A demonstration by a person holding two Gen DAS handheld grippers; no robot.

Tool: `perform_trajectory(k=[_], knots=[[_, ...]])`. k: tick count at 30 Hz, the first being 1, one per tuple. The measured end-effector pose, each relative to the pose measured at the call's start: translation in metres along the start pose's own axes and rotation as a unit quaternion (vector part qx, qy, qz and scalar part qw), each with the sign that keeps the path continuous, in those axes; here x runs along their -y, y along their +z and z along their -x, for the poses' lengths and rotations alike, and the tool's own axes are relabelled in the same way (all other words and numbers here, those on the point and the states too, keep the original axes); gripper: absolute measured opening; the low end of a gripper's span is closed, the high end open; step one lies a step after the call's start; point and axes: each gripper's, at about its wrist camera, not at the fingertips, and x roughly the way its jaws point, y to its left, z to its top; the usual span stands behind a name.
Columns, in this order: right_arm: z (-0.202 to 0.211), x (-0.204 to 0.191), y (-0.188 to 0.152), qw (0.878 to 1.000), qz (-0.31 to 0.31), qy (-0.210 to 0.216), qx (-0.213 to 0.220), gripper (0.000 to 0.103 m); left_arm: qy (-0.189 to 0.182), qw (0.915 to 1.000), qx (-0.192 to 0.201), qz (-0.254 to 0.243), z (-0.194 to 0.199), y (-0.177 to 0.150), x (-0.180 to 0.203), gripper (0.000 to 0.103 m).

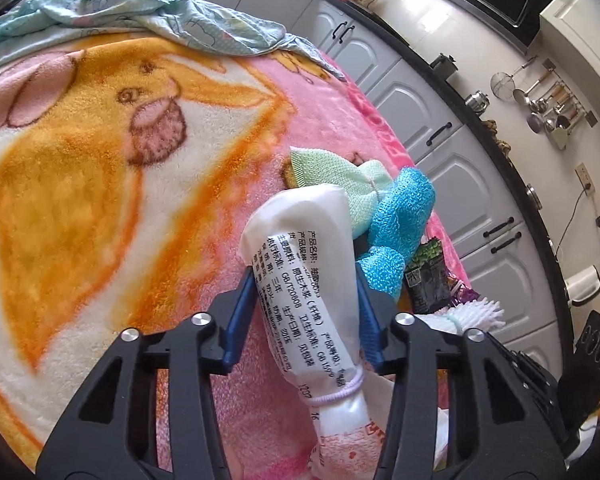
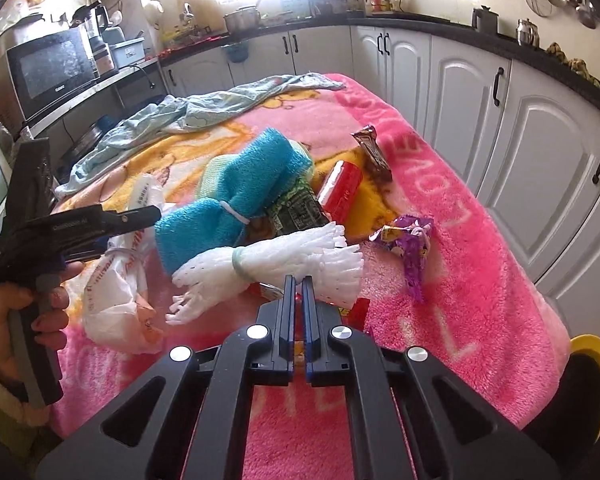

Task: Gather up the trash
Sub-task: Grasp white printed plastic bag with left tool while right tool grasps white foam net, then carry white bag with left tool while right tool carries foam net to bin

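My left gripper [image 1: 305, 280] is shut on a white tissue packet [image 1: 304, 256] tied with a band; it also shows in the right wrist view [image 2: 116, 280], resting on the pink blanket [image 2: 460, 240]. My right gripper [image 2: 297, 280] is shut and empty, its tips just in front of a white foam net [image 2: 268, 268]. Beside it lie a blue cloth bundle [image 2: 236, 200], a green-black wrapper [image 2: 296, 208], a red packet [image 2: 342, 188], a brown wrapper [image 2: 374, 152] and a purple wrapper [image 2: 410, 244]. The blue bundle [image 1: 400, 220] sits right of the left gripper.
A light blue cloth [image 2: 188, 120] lies crumpled at the blanket's far end. White kitchen cabinets [image 2: 540, 140] run along the right and back. A microwave [image 2: 52, 68] stands at the left. A yellow-rimmed bin [image 2: 596, 364] sits by the table's near right corner.
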Motion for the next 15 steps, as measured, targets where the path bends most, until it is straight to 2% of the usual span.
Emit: perform_trajectory(k=[6,15], knots=[[0.011,-0.004,0.001,1.0,0.003,0.002,0.012,0.003,-0.009,0.9998,0.012,-0.011,0.015,0.002,0.004,0.027],[0.039,-0.01,0.002,0.999,0.008,0.005,0.041,0.003,-0.032,0.9977,0.039,-0.045,0.044,0.005,0.031,0.025]])
